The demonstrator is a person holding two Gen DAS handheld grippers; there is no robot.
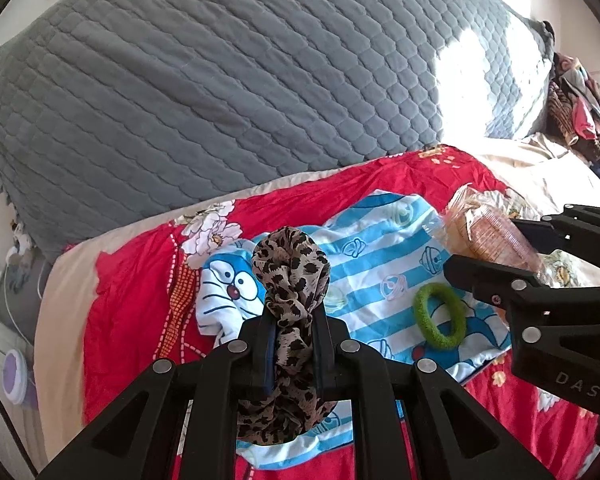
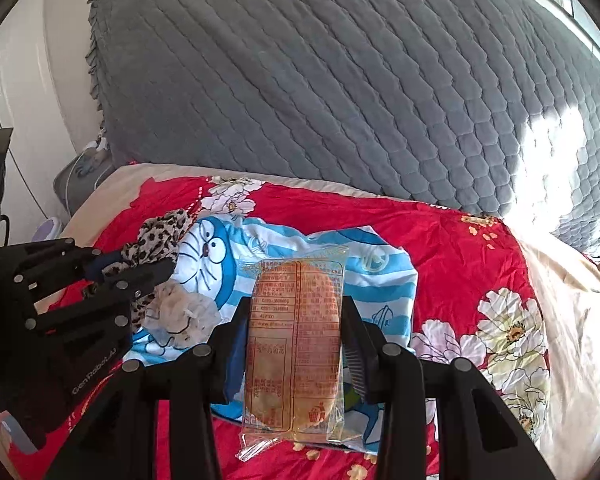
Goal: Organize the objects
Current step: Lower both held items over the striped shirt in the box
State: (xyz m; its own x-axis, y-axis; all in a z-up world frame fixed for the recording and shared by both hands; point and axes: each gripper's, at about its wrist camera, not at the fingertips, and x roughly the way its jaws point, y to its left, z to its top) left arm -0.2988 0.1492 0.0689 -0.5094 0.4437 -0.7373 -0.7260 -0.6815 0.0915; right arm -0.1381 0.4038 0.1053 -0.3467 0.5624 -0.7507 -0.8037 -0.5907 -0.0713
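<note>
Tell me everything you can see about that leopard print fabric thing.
The leopard print scrunchie is a thin, soft-looking tan fabric with black and brown spots, gathered and crumpled. The left gripper is shut on its middle, so one bunch puffs out beyond the fingertips and the rest hangs below. It is held above the blue striped cartoon cloth on the red floral bedspread.

A bed carries everything. A grey quilted cover spreads over its far part, with a red floral quilt over the near part. On the red quilt lies a blue-and-white striped cartoon-cat cloth. A green fuzzy hair ring rests on that cloth, near its right edge.
</note>
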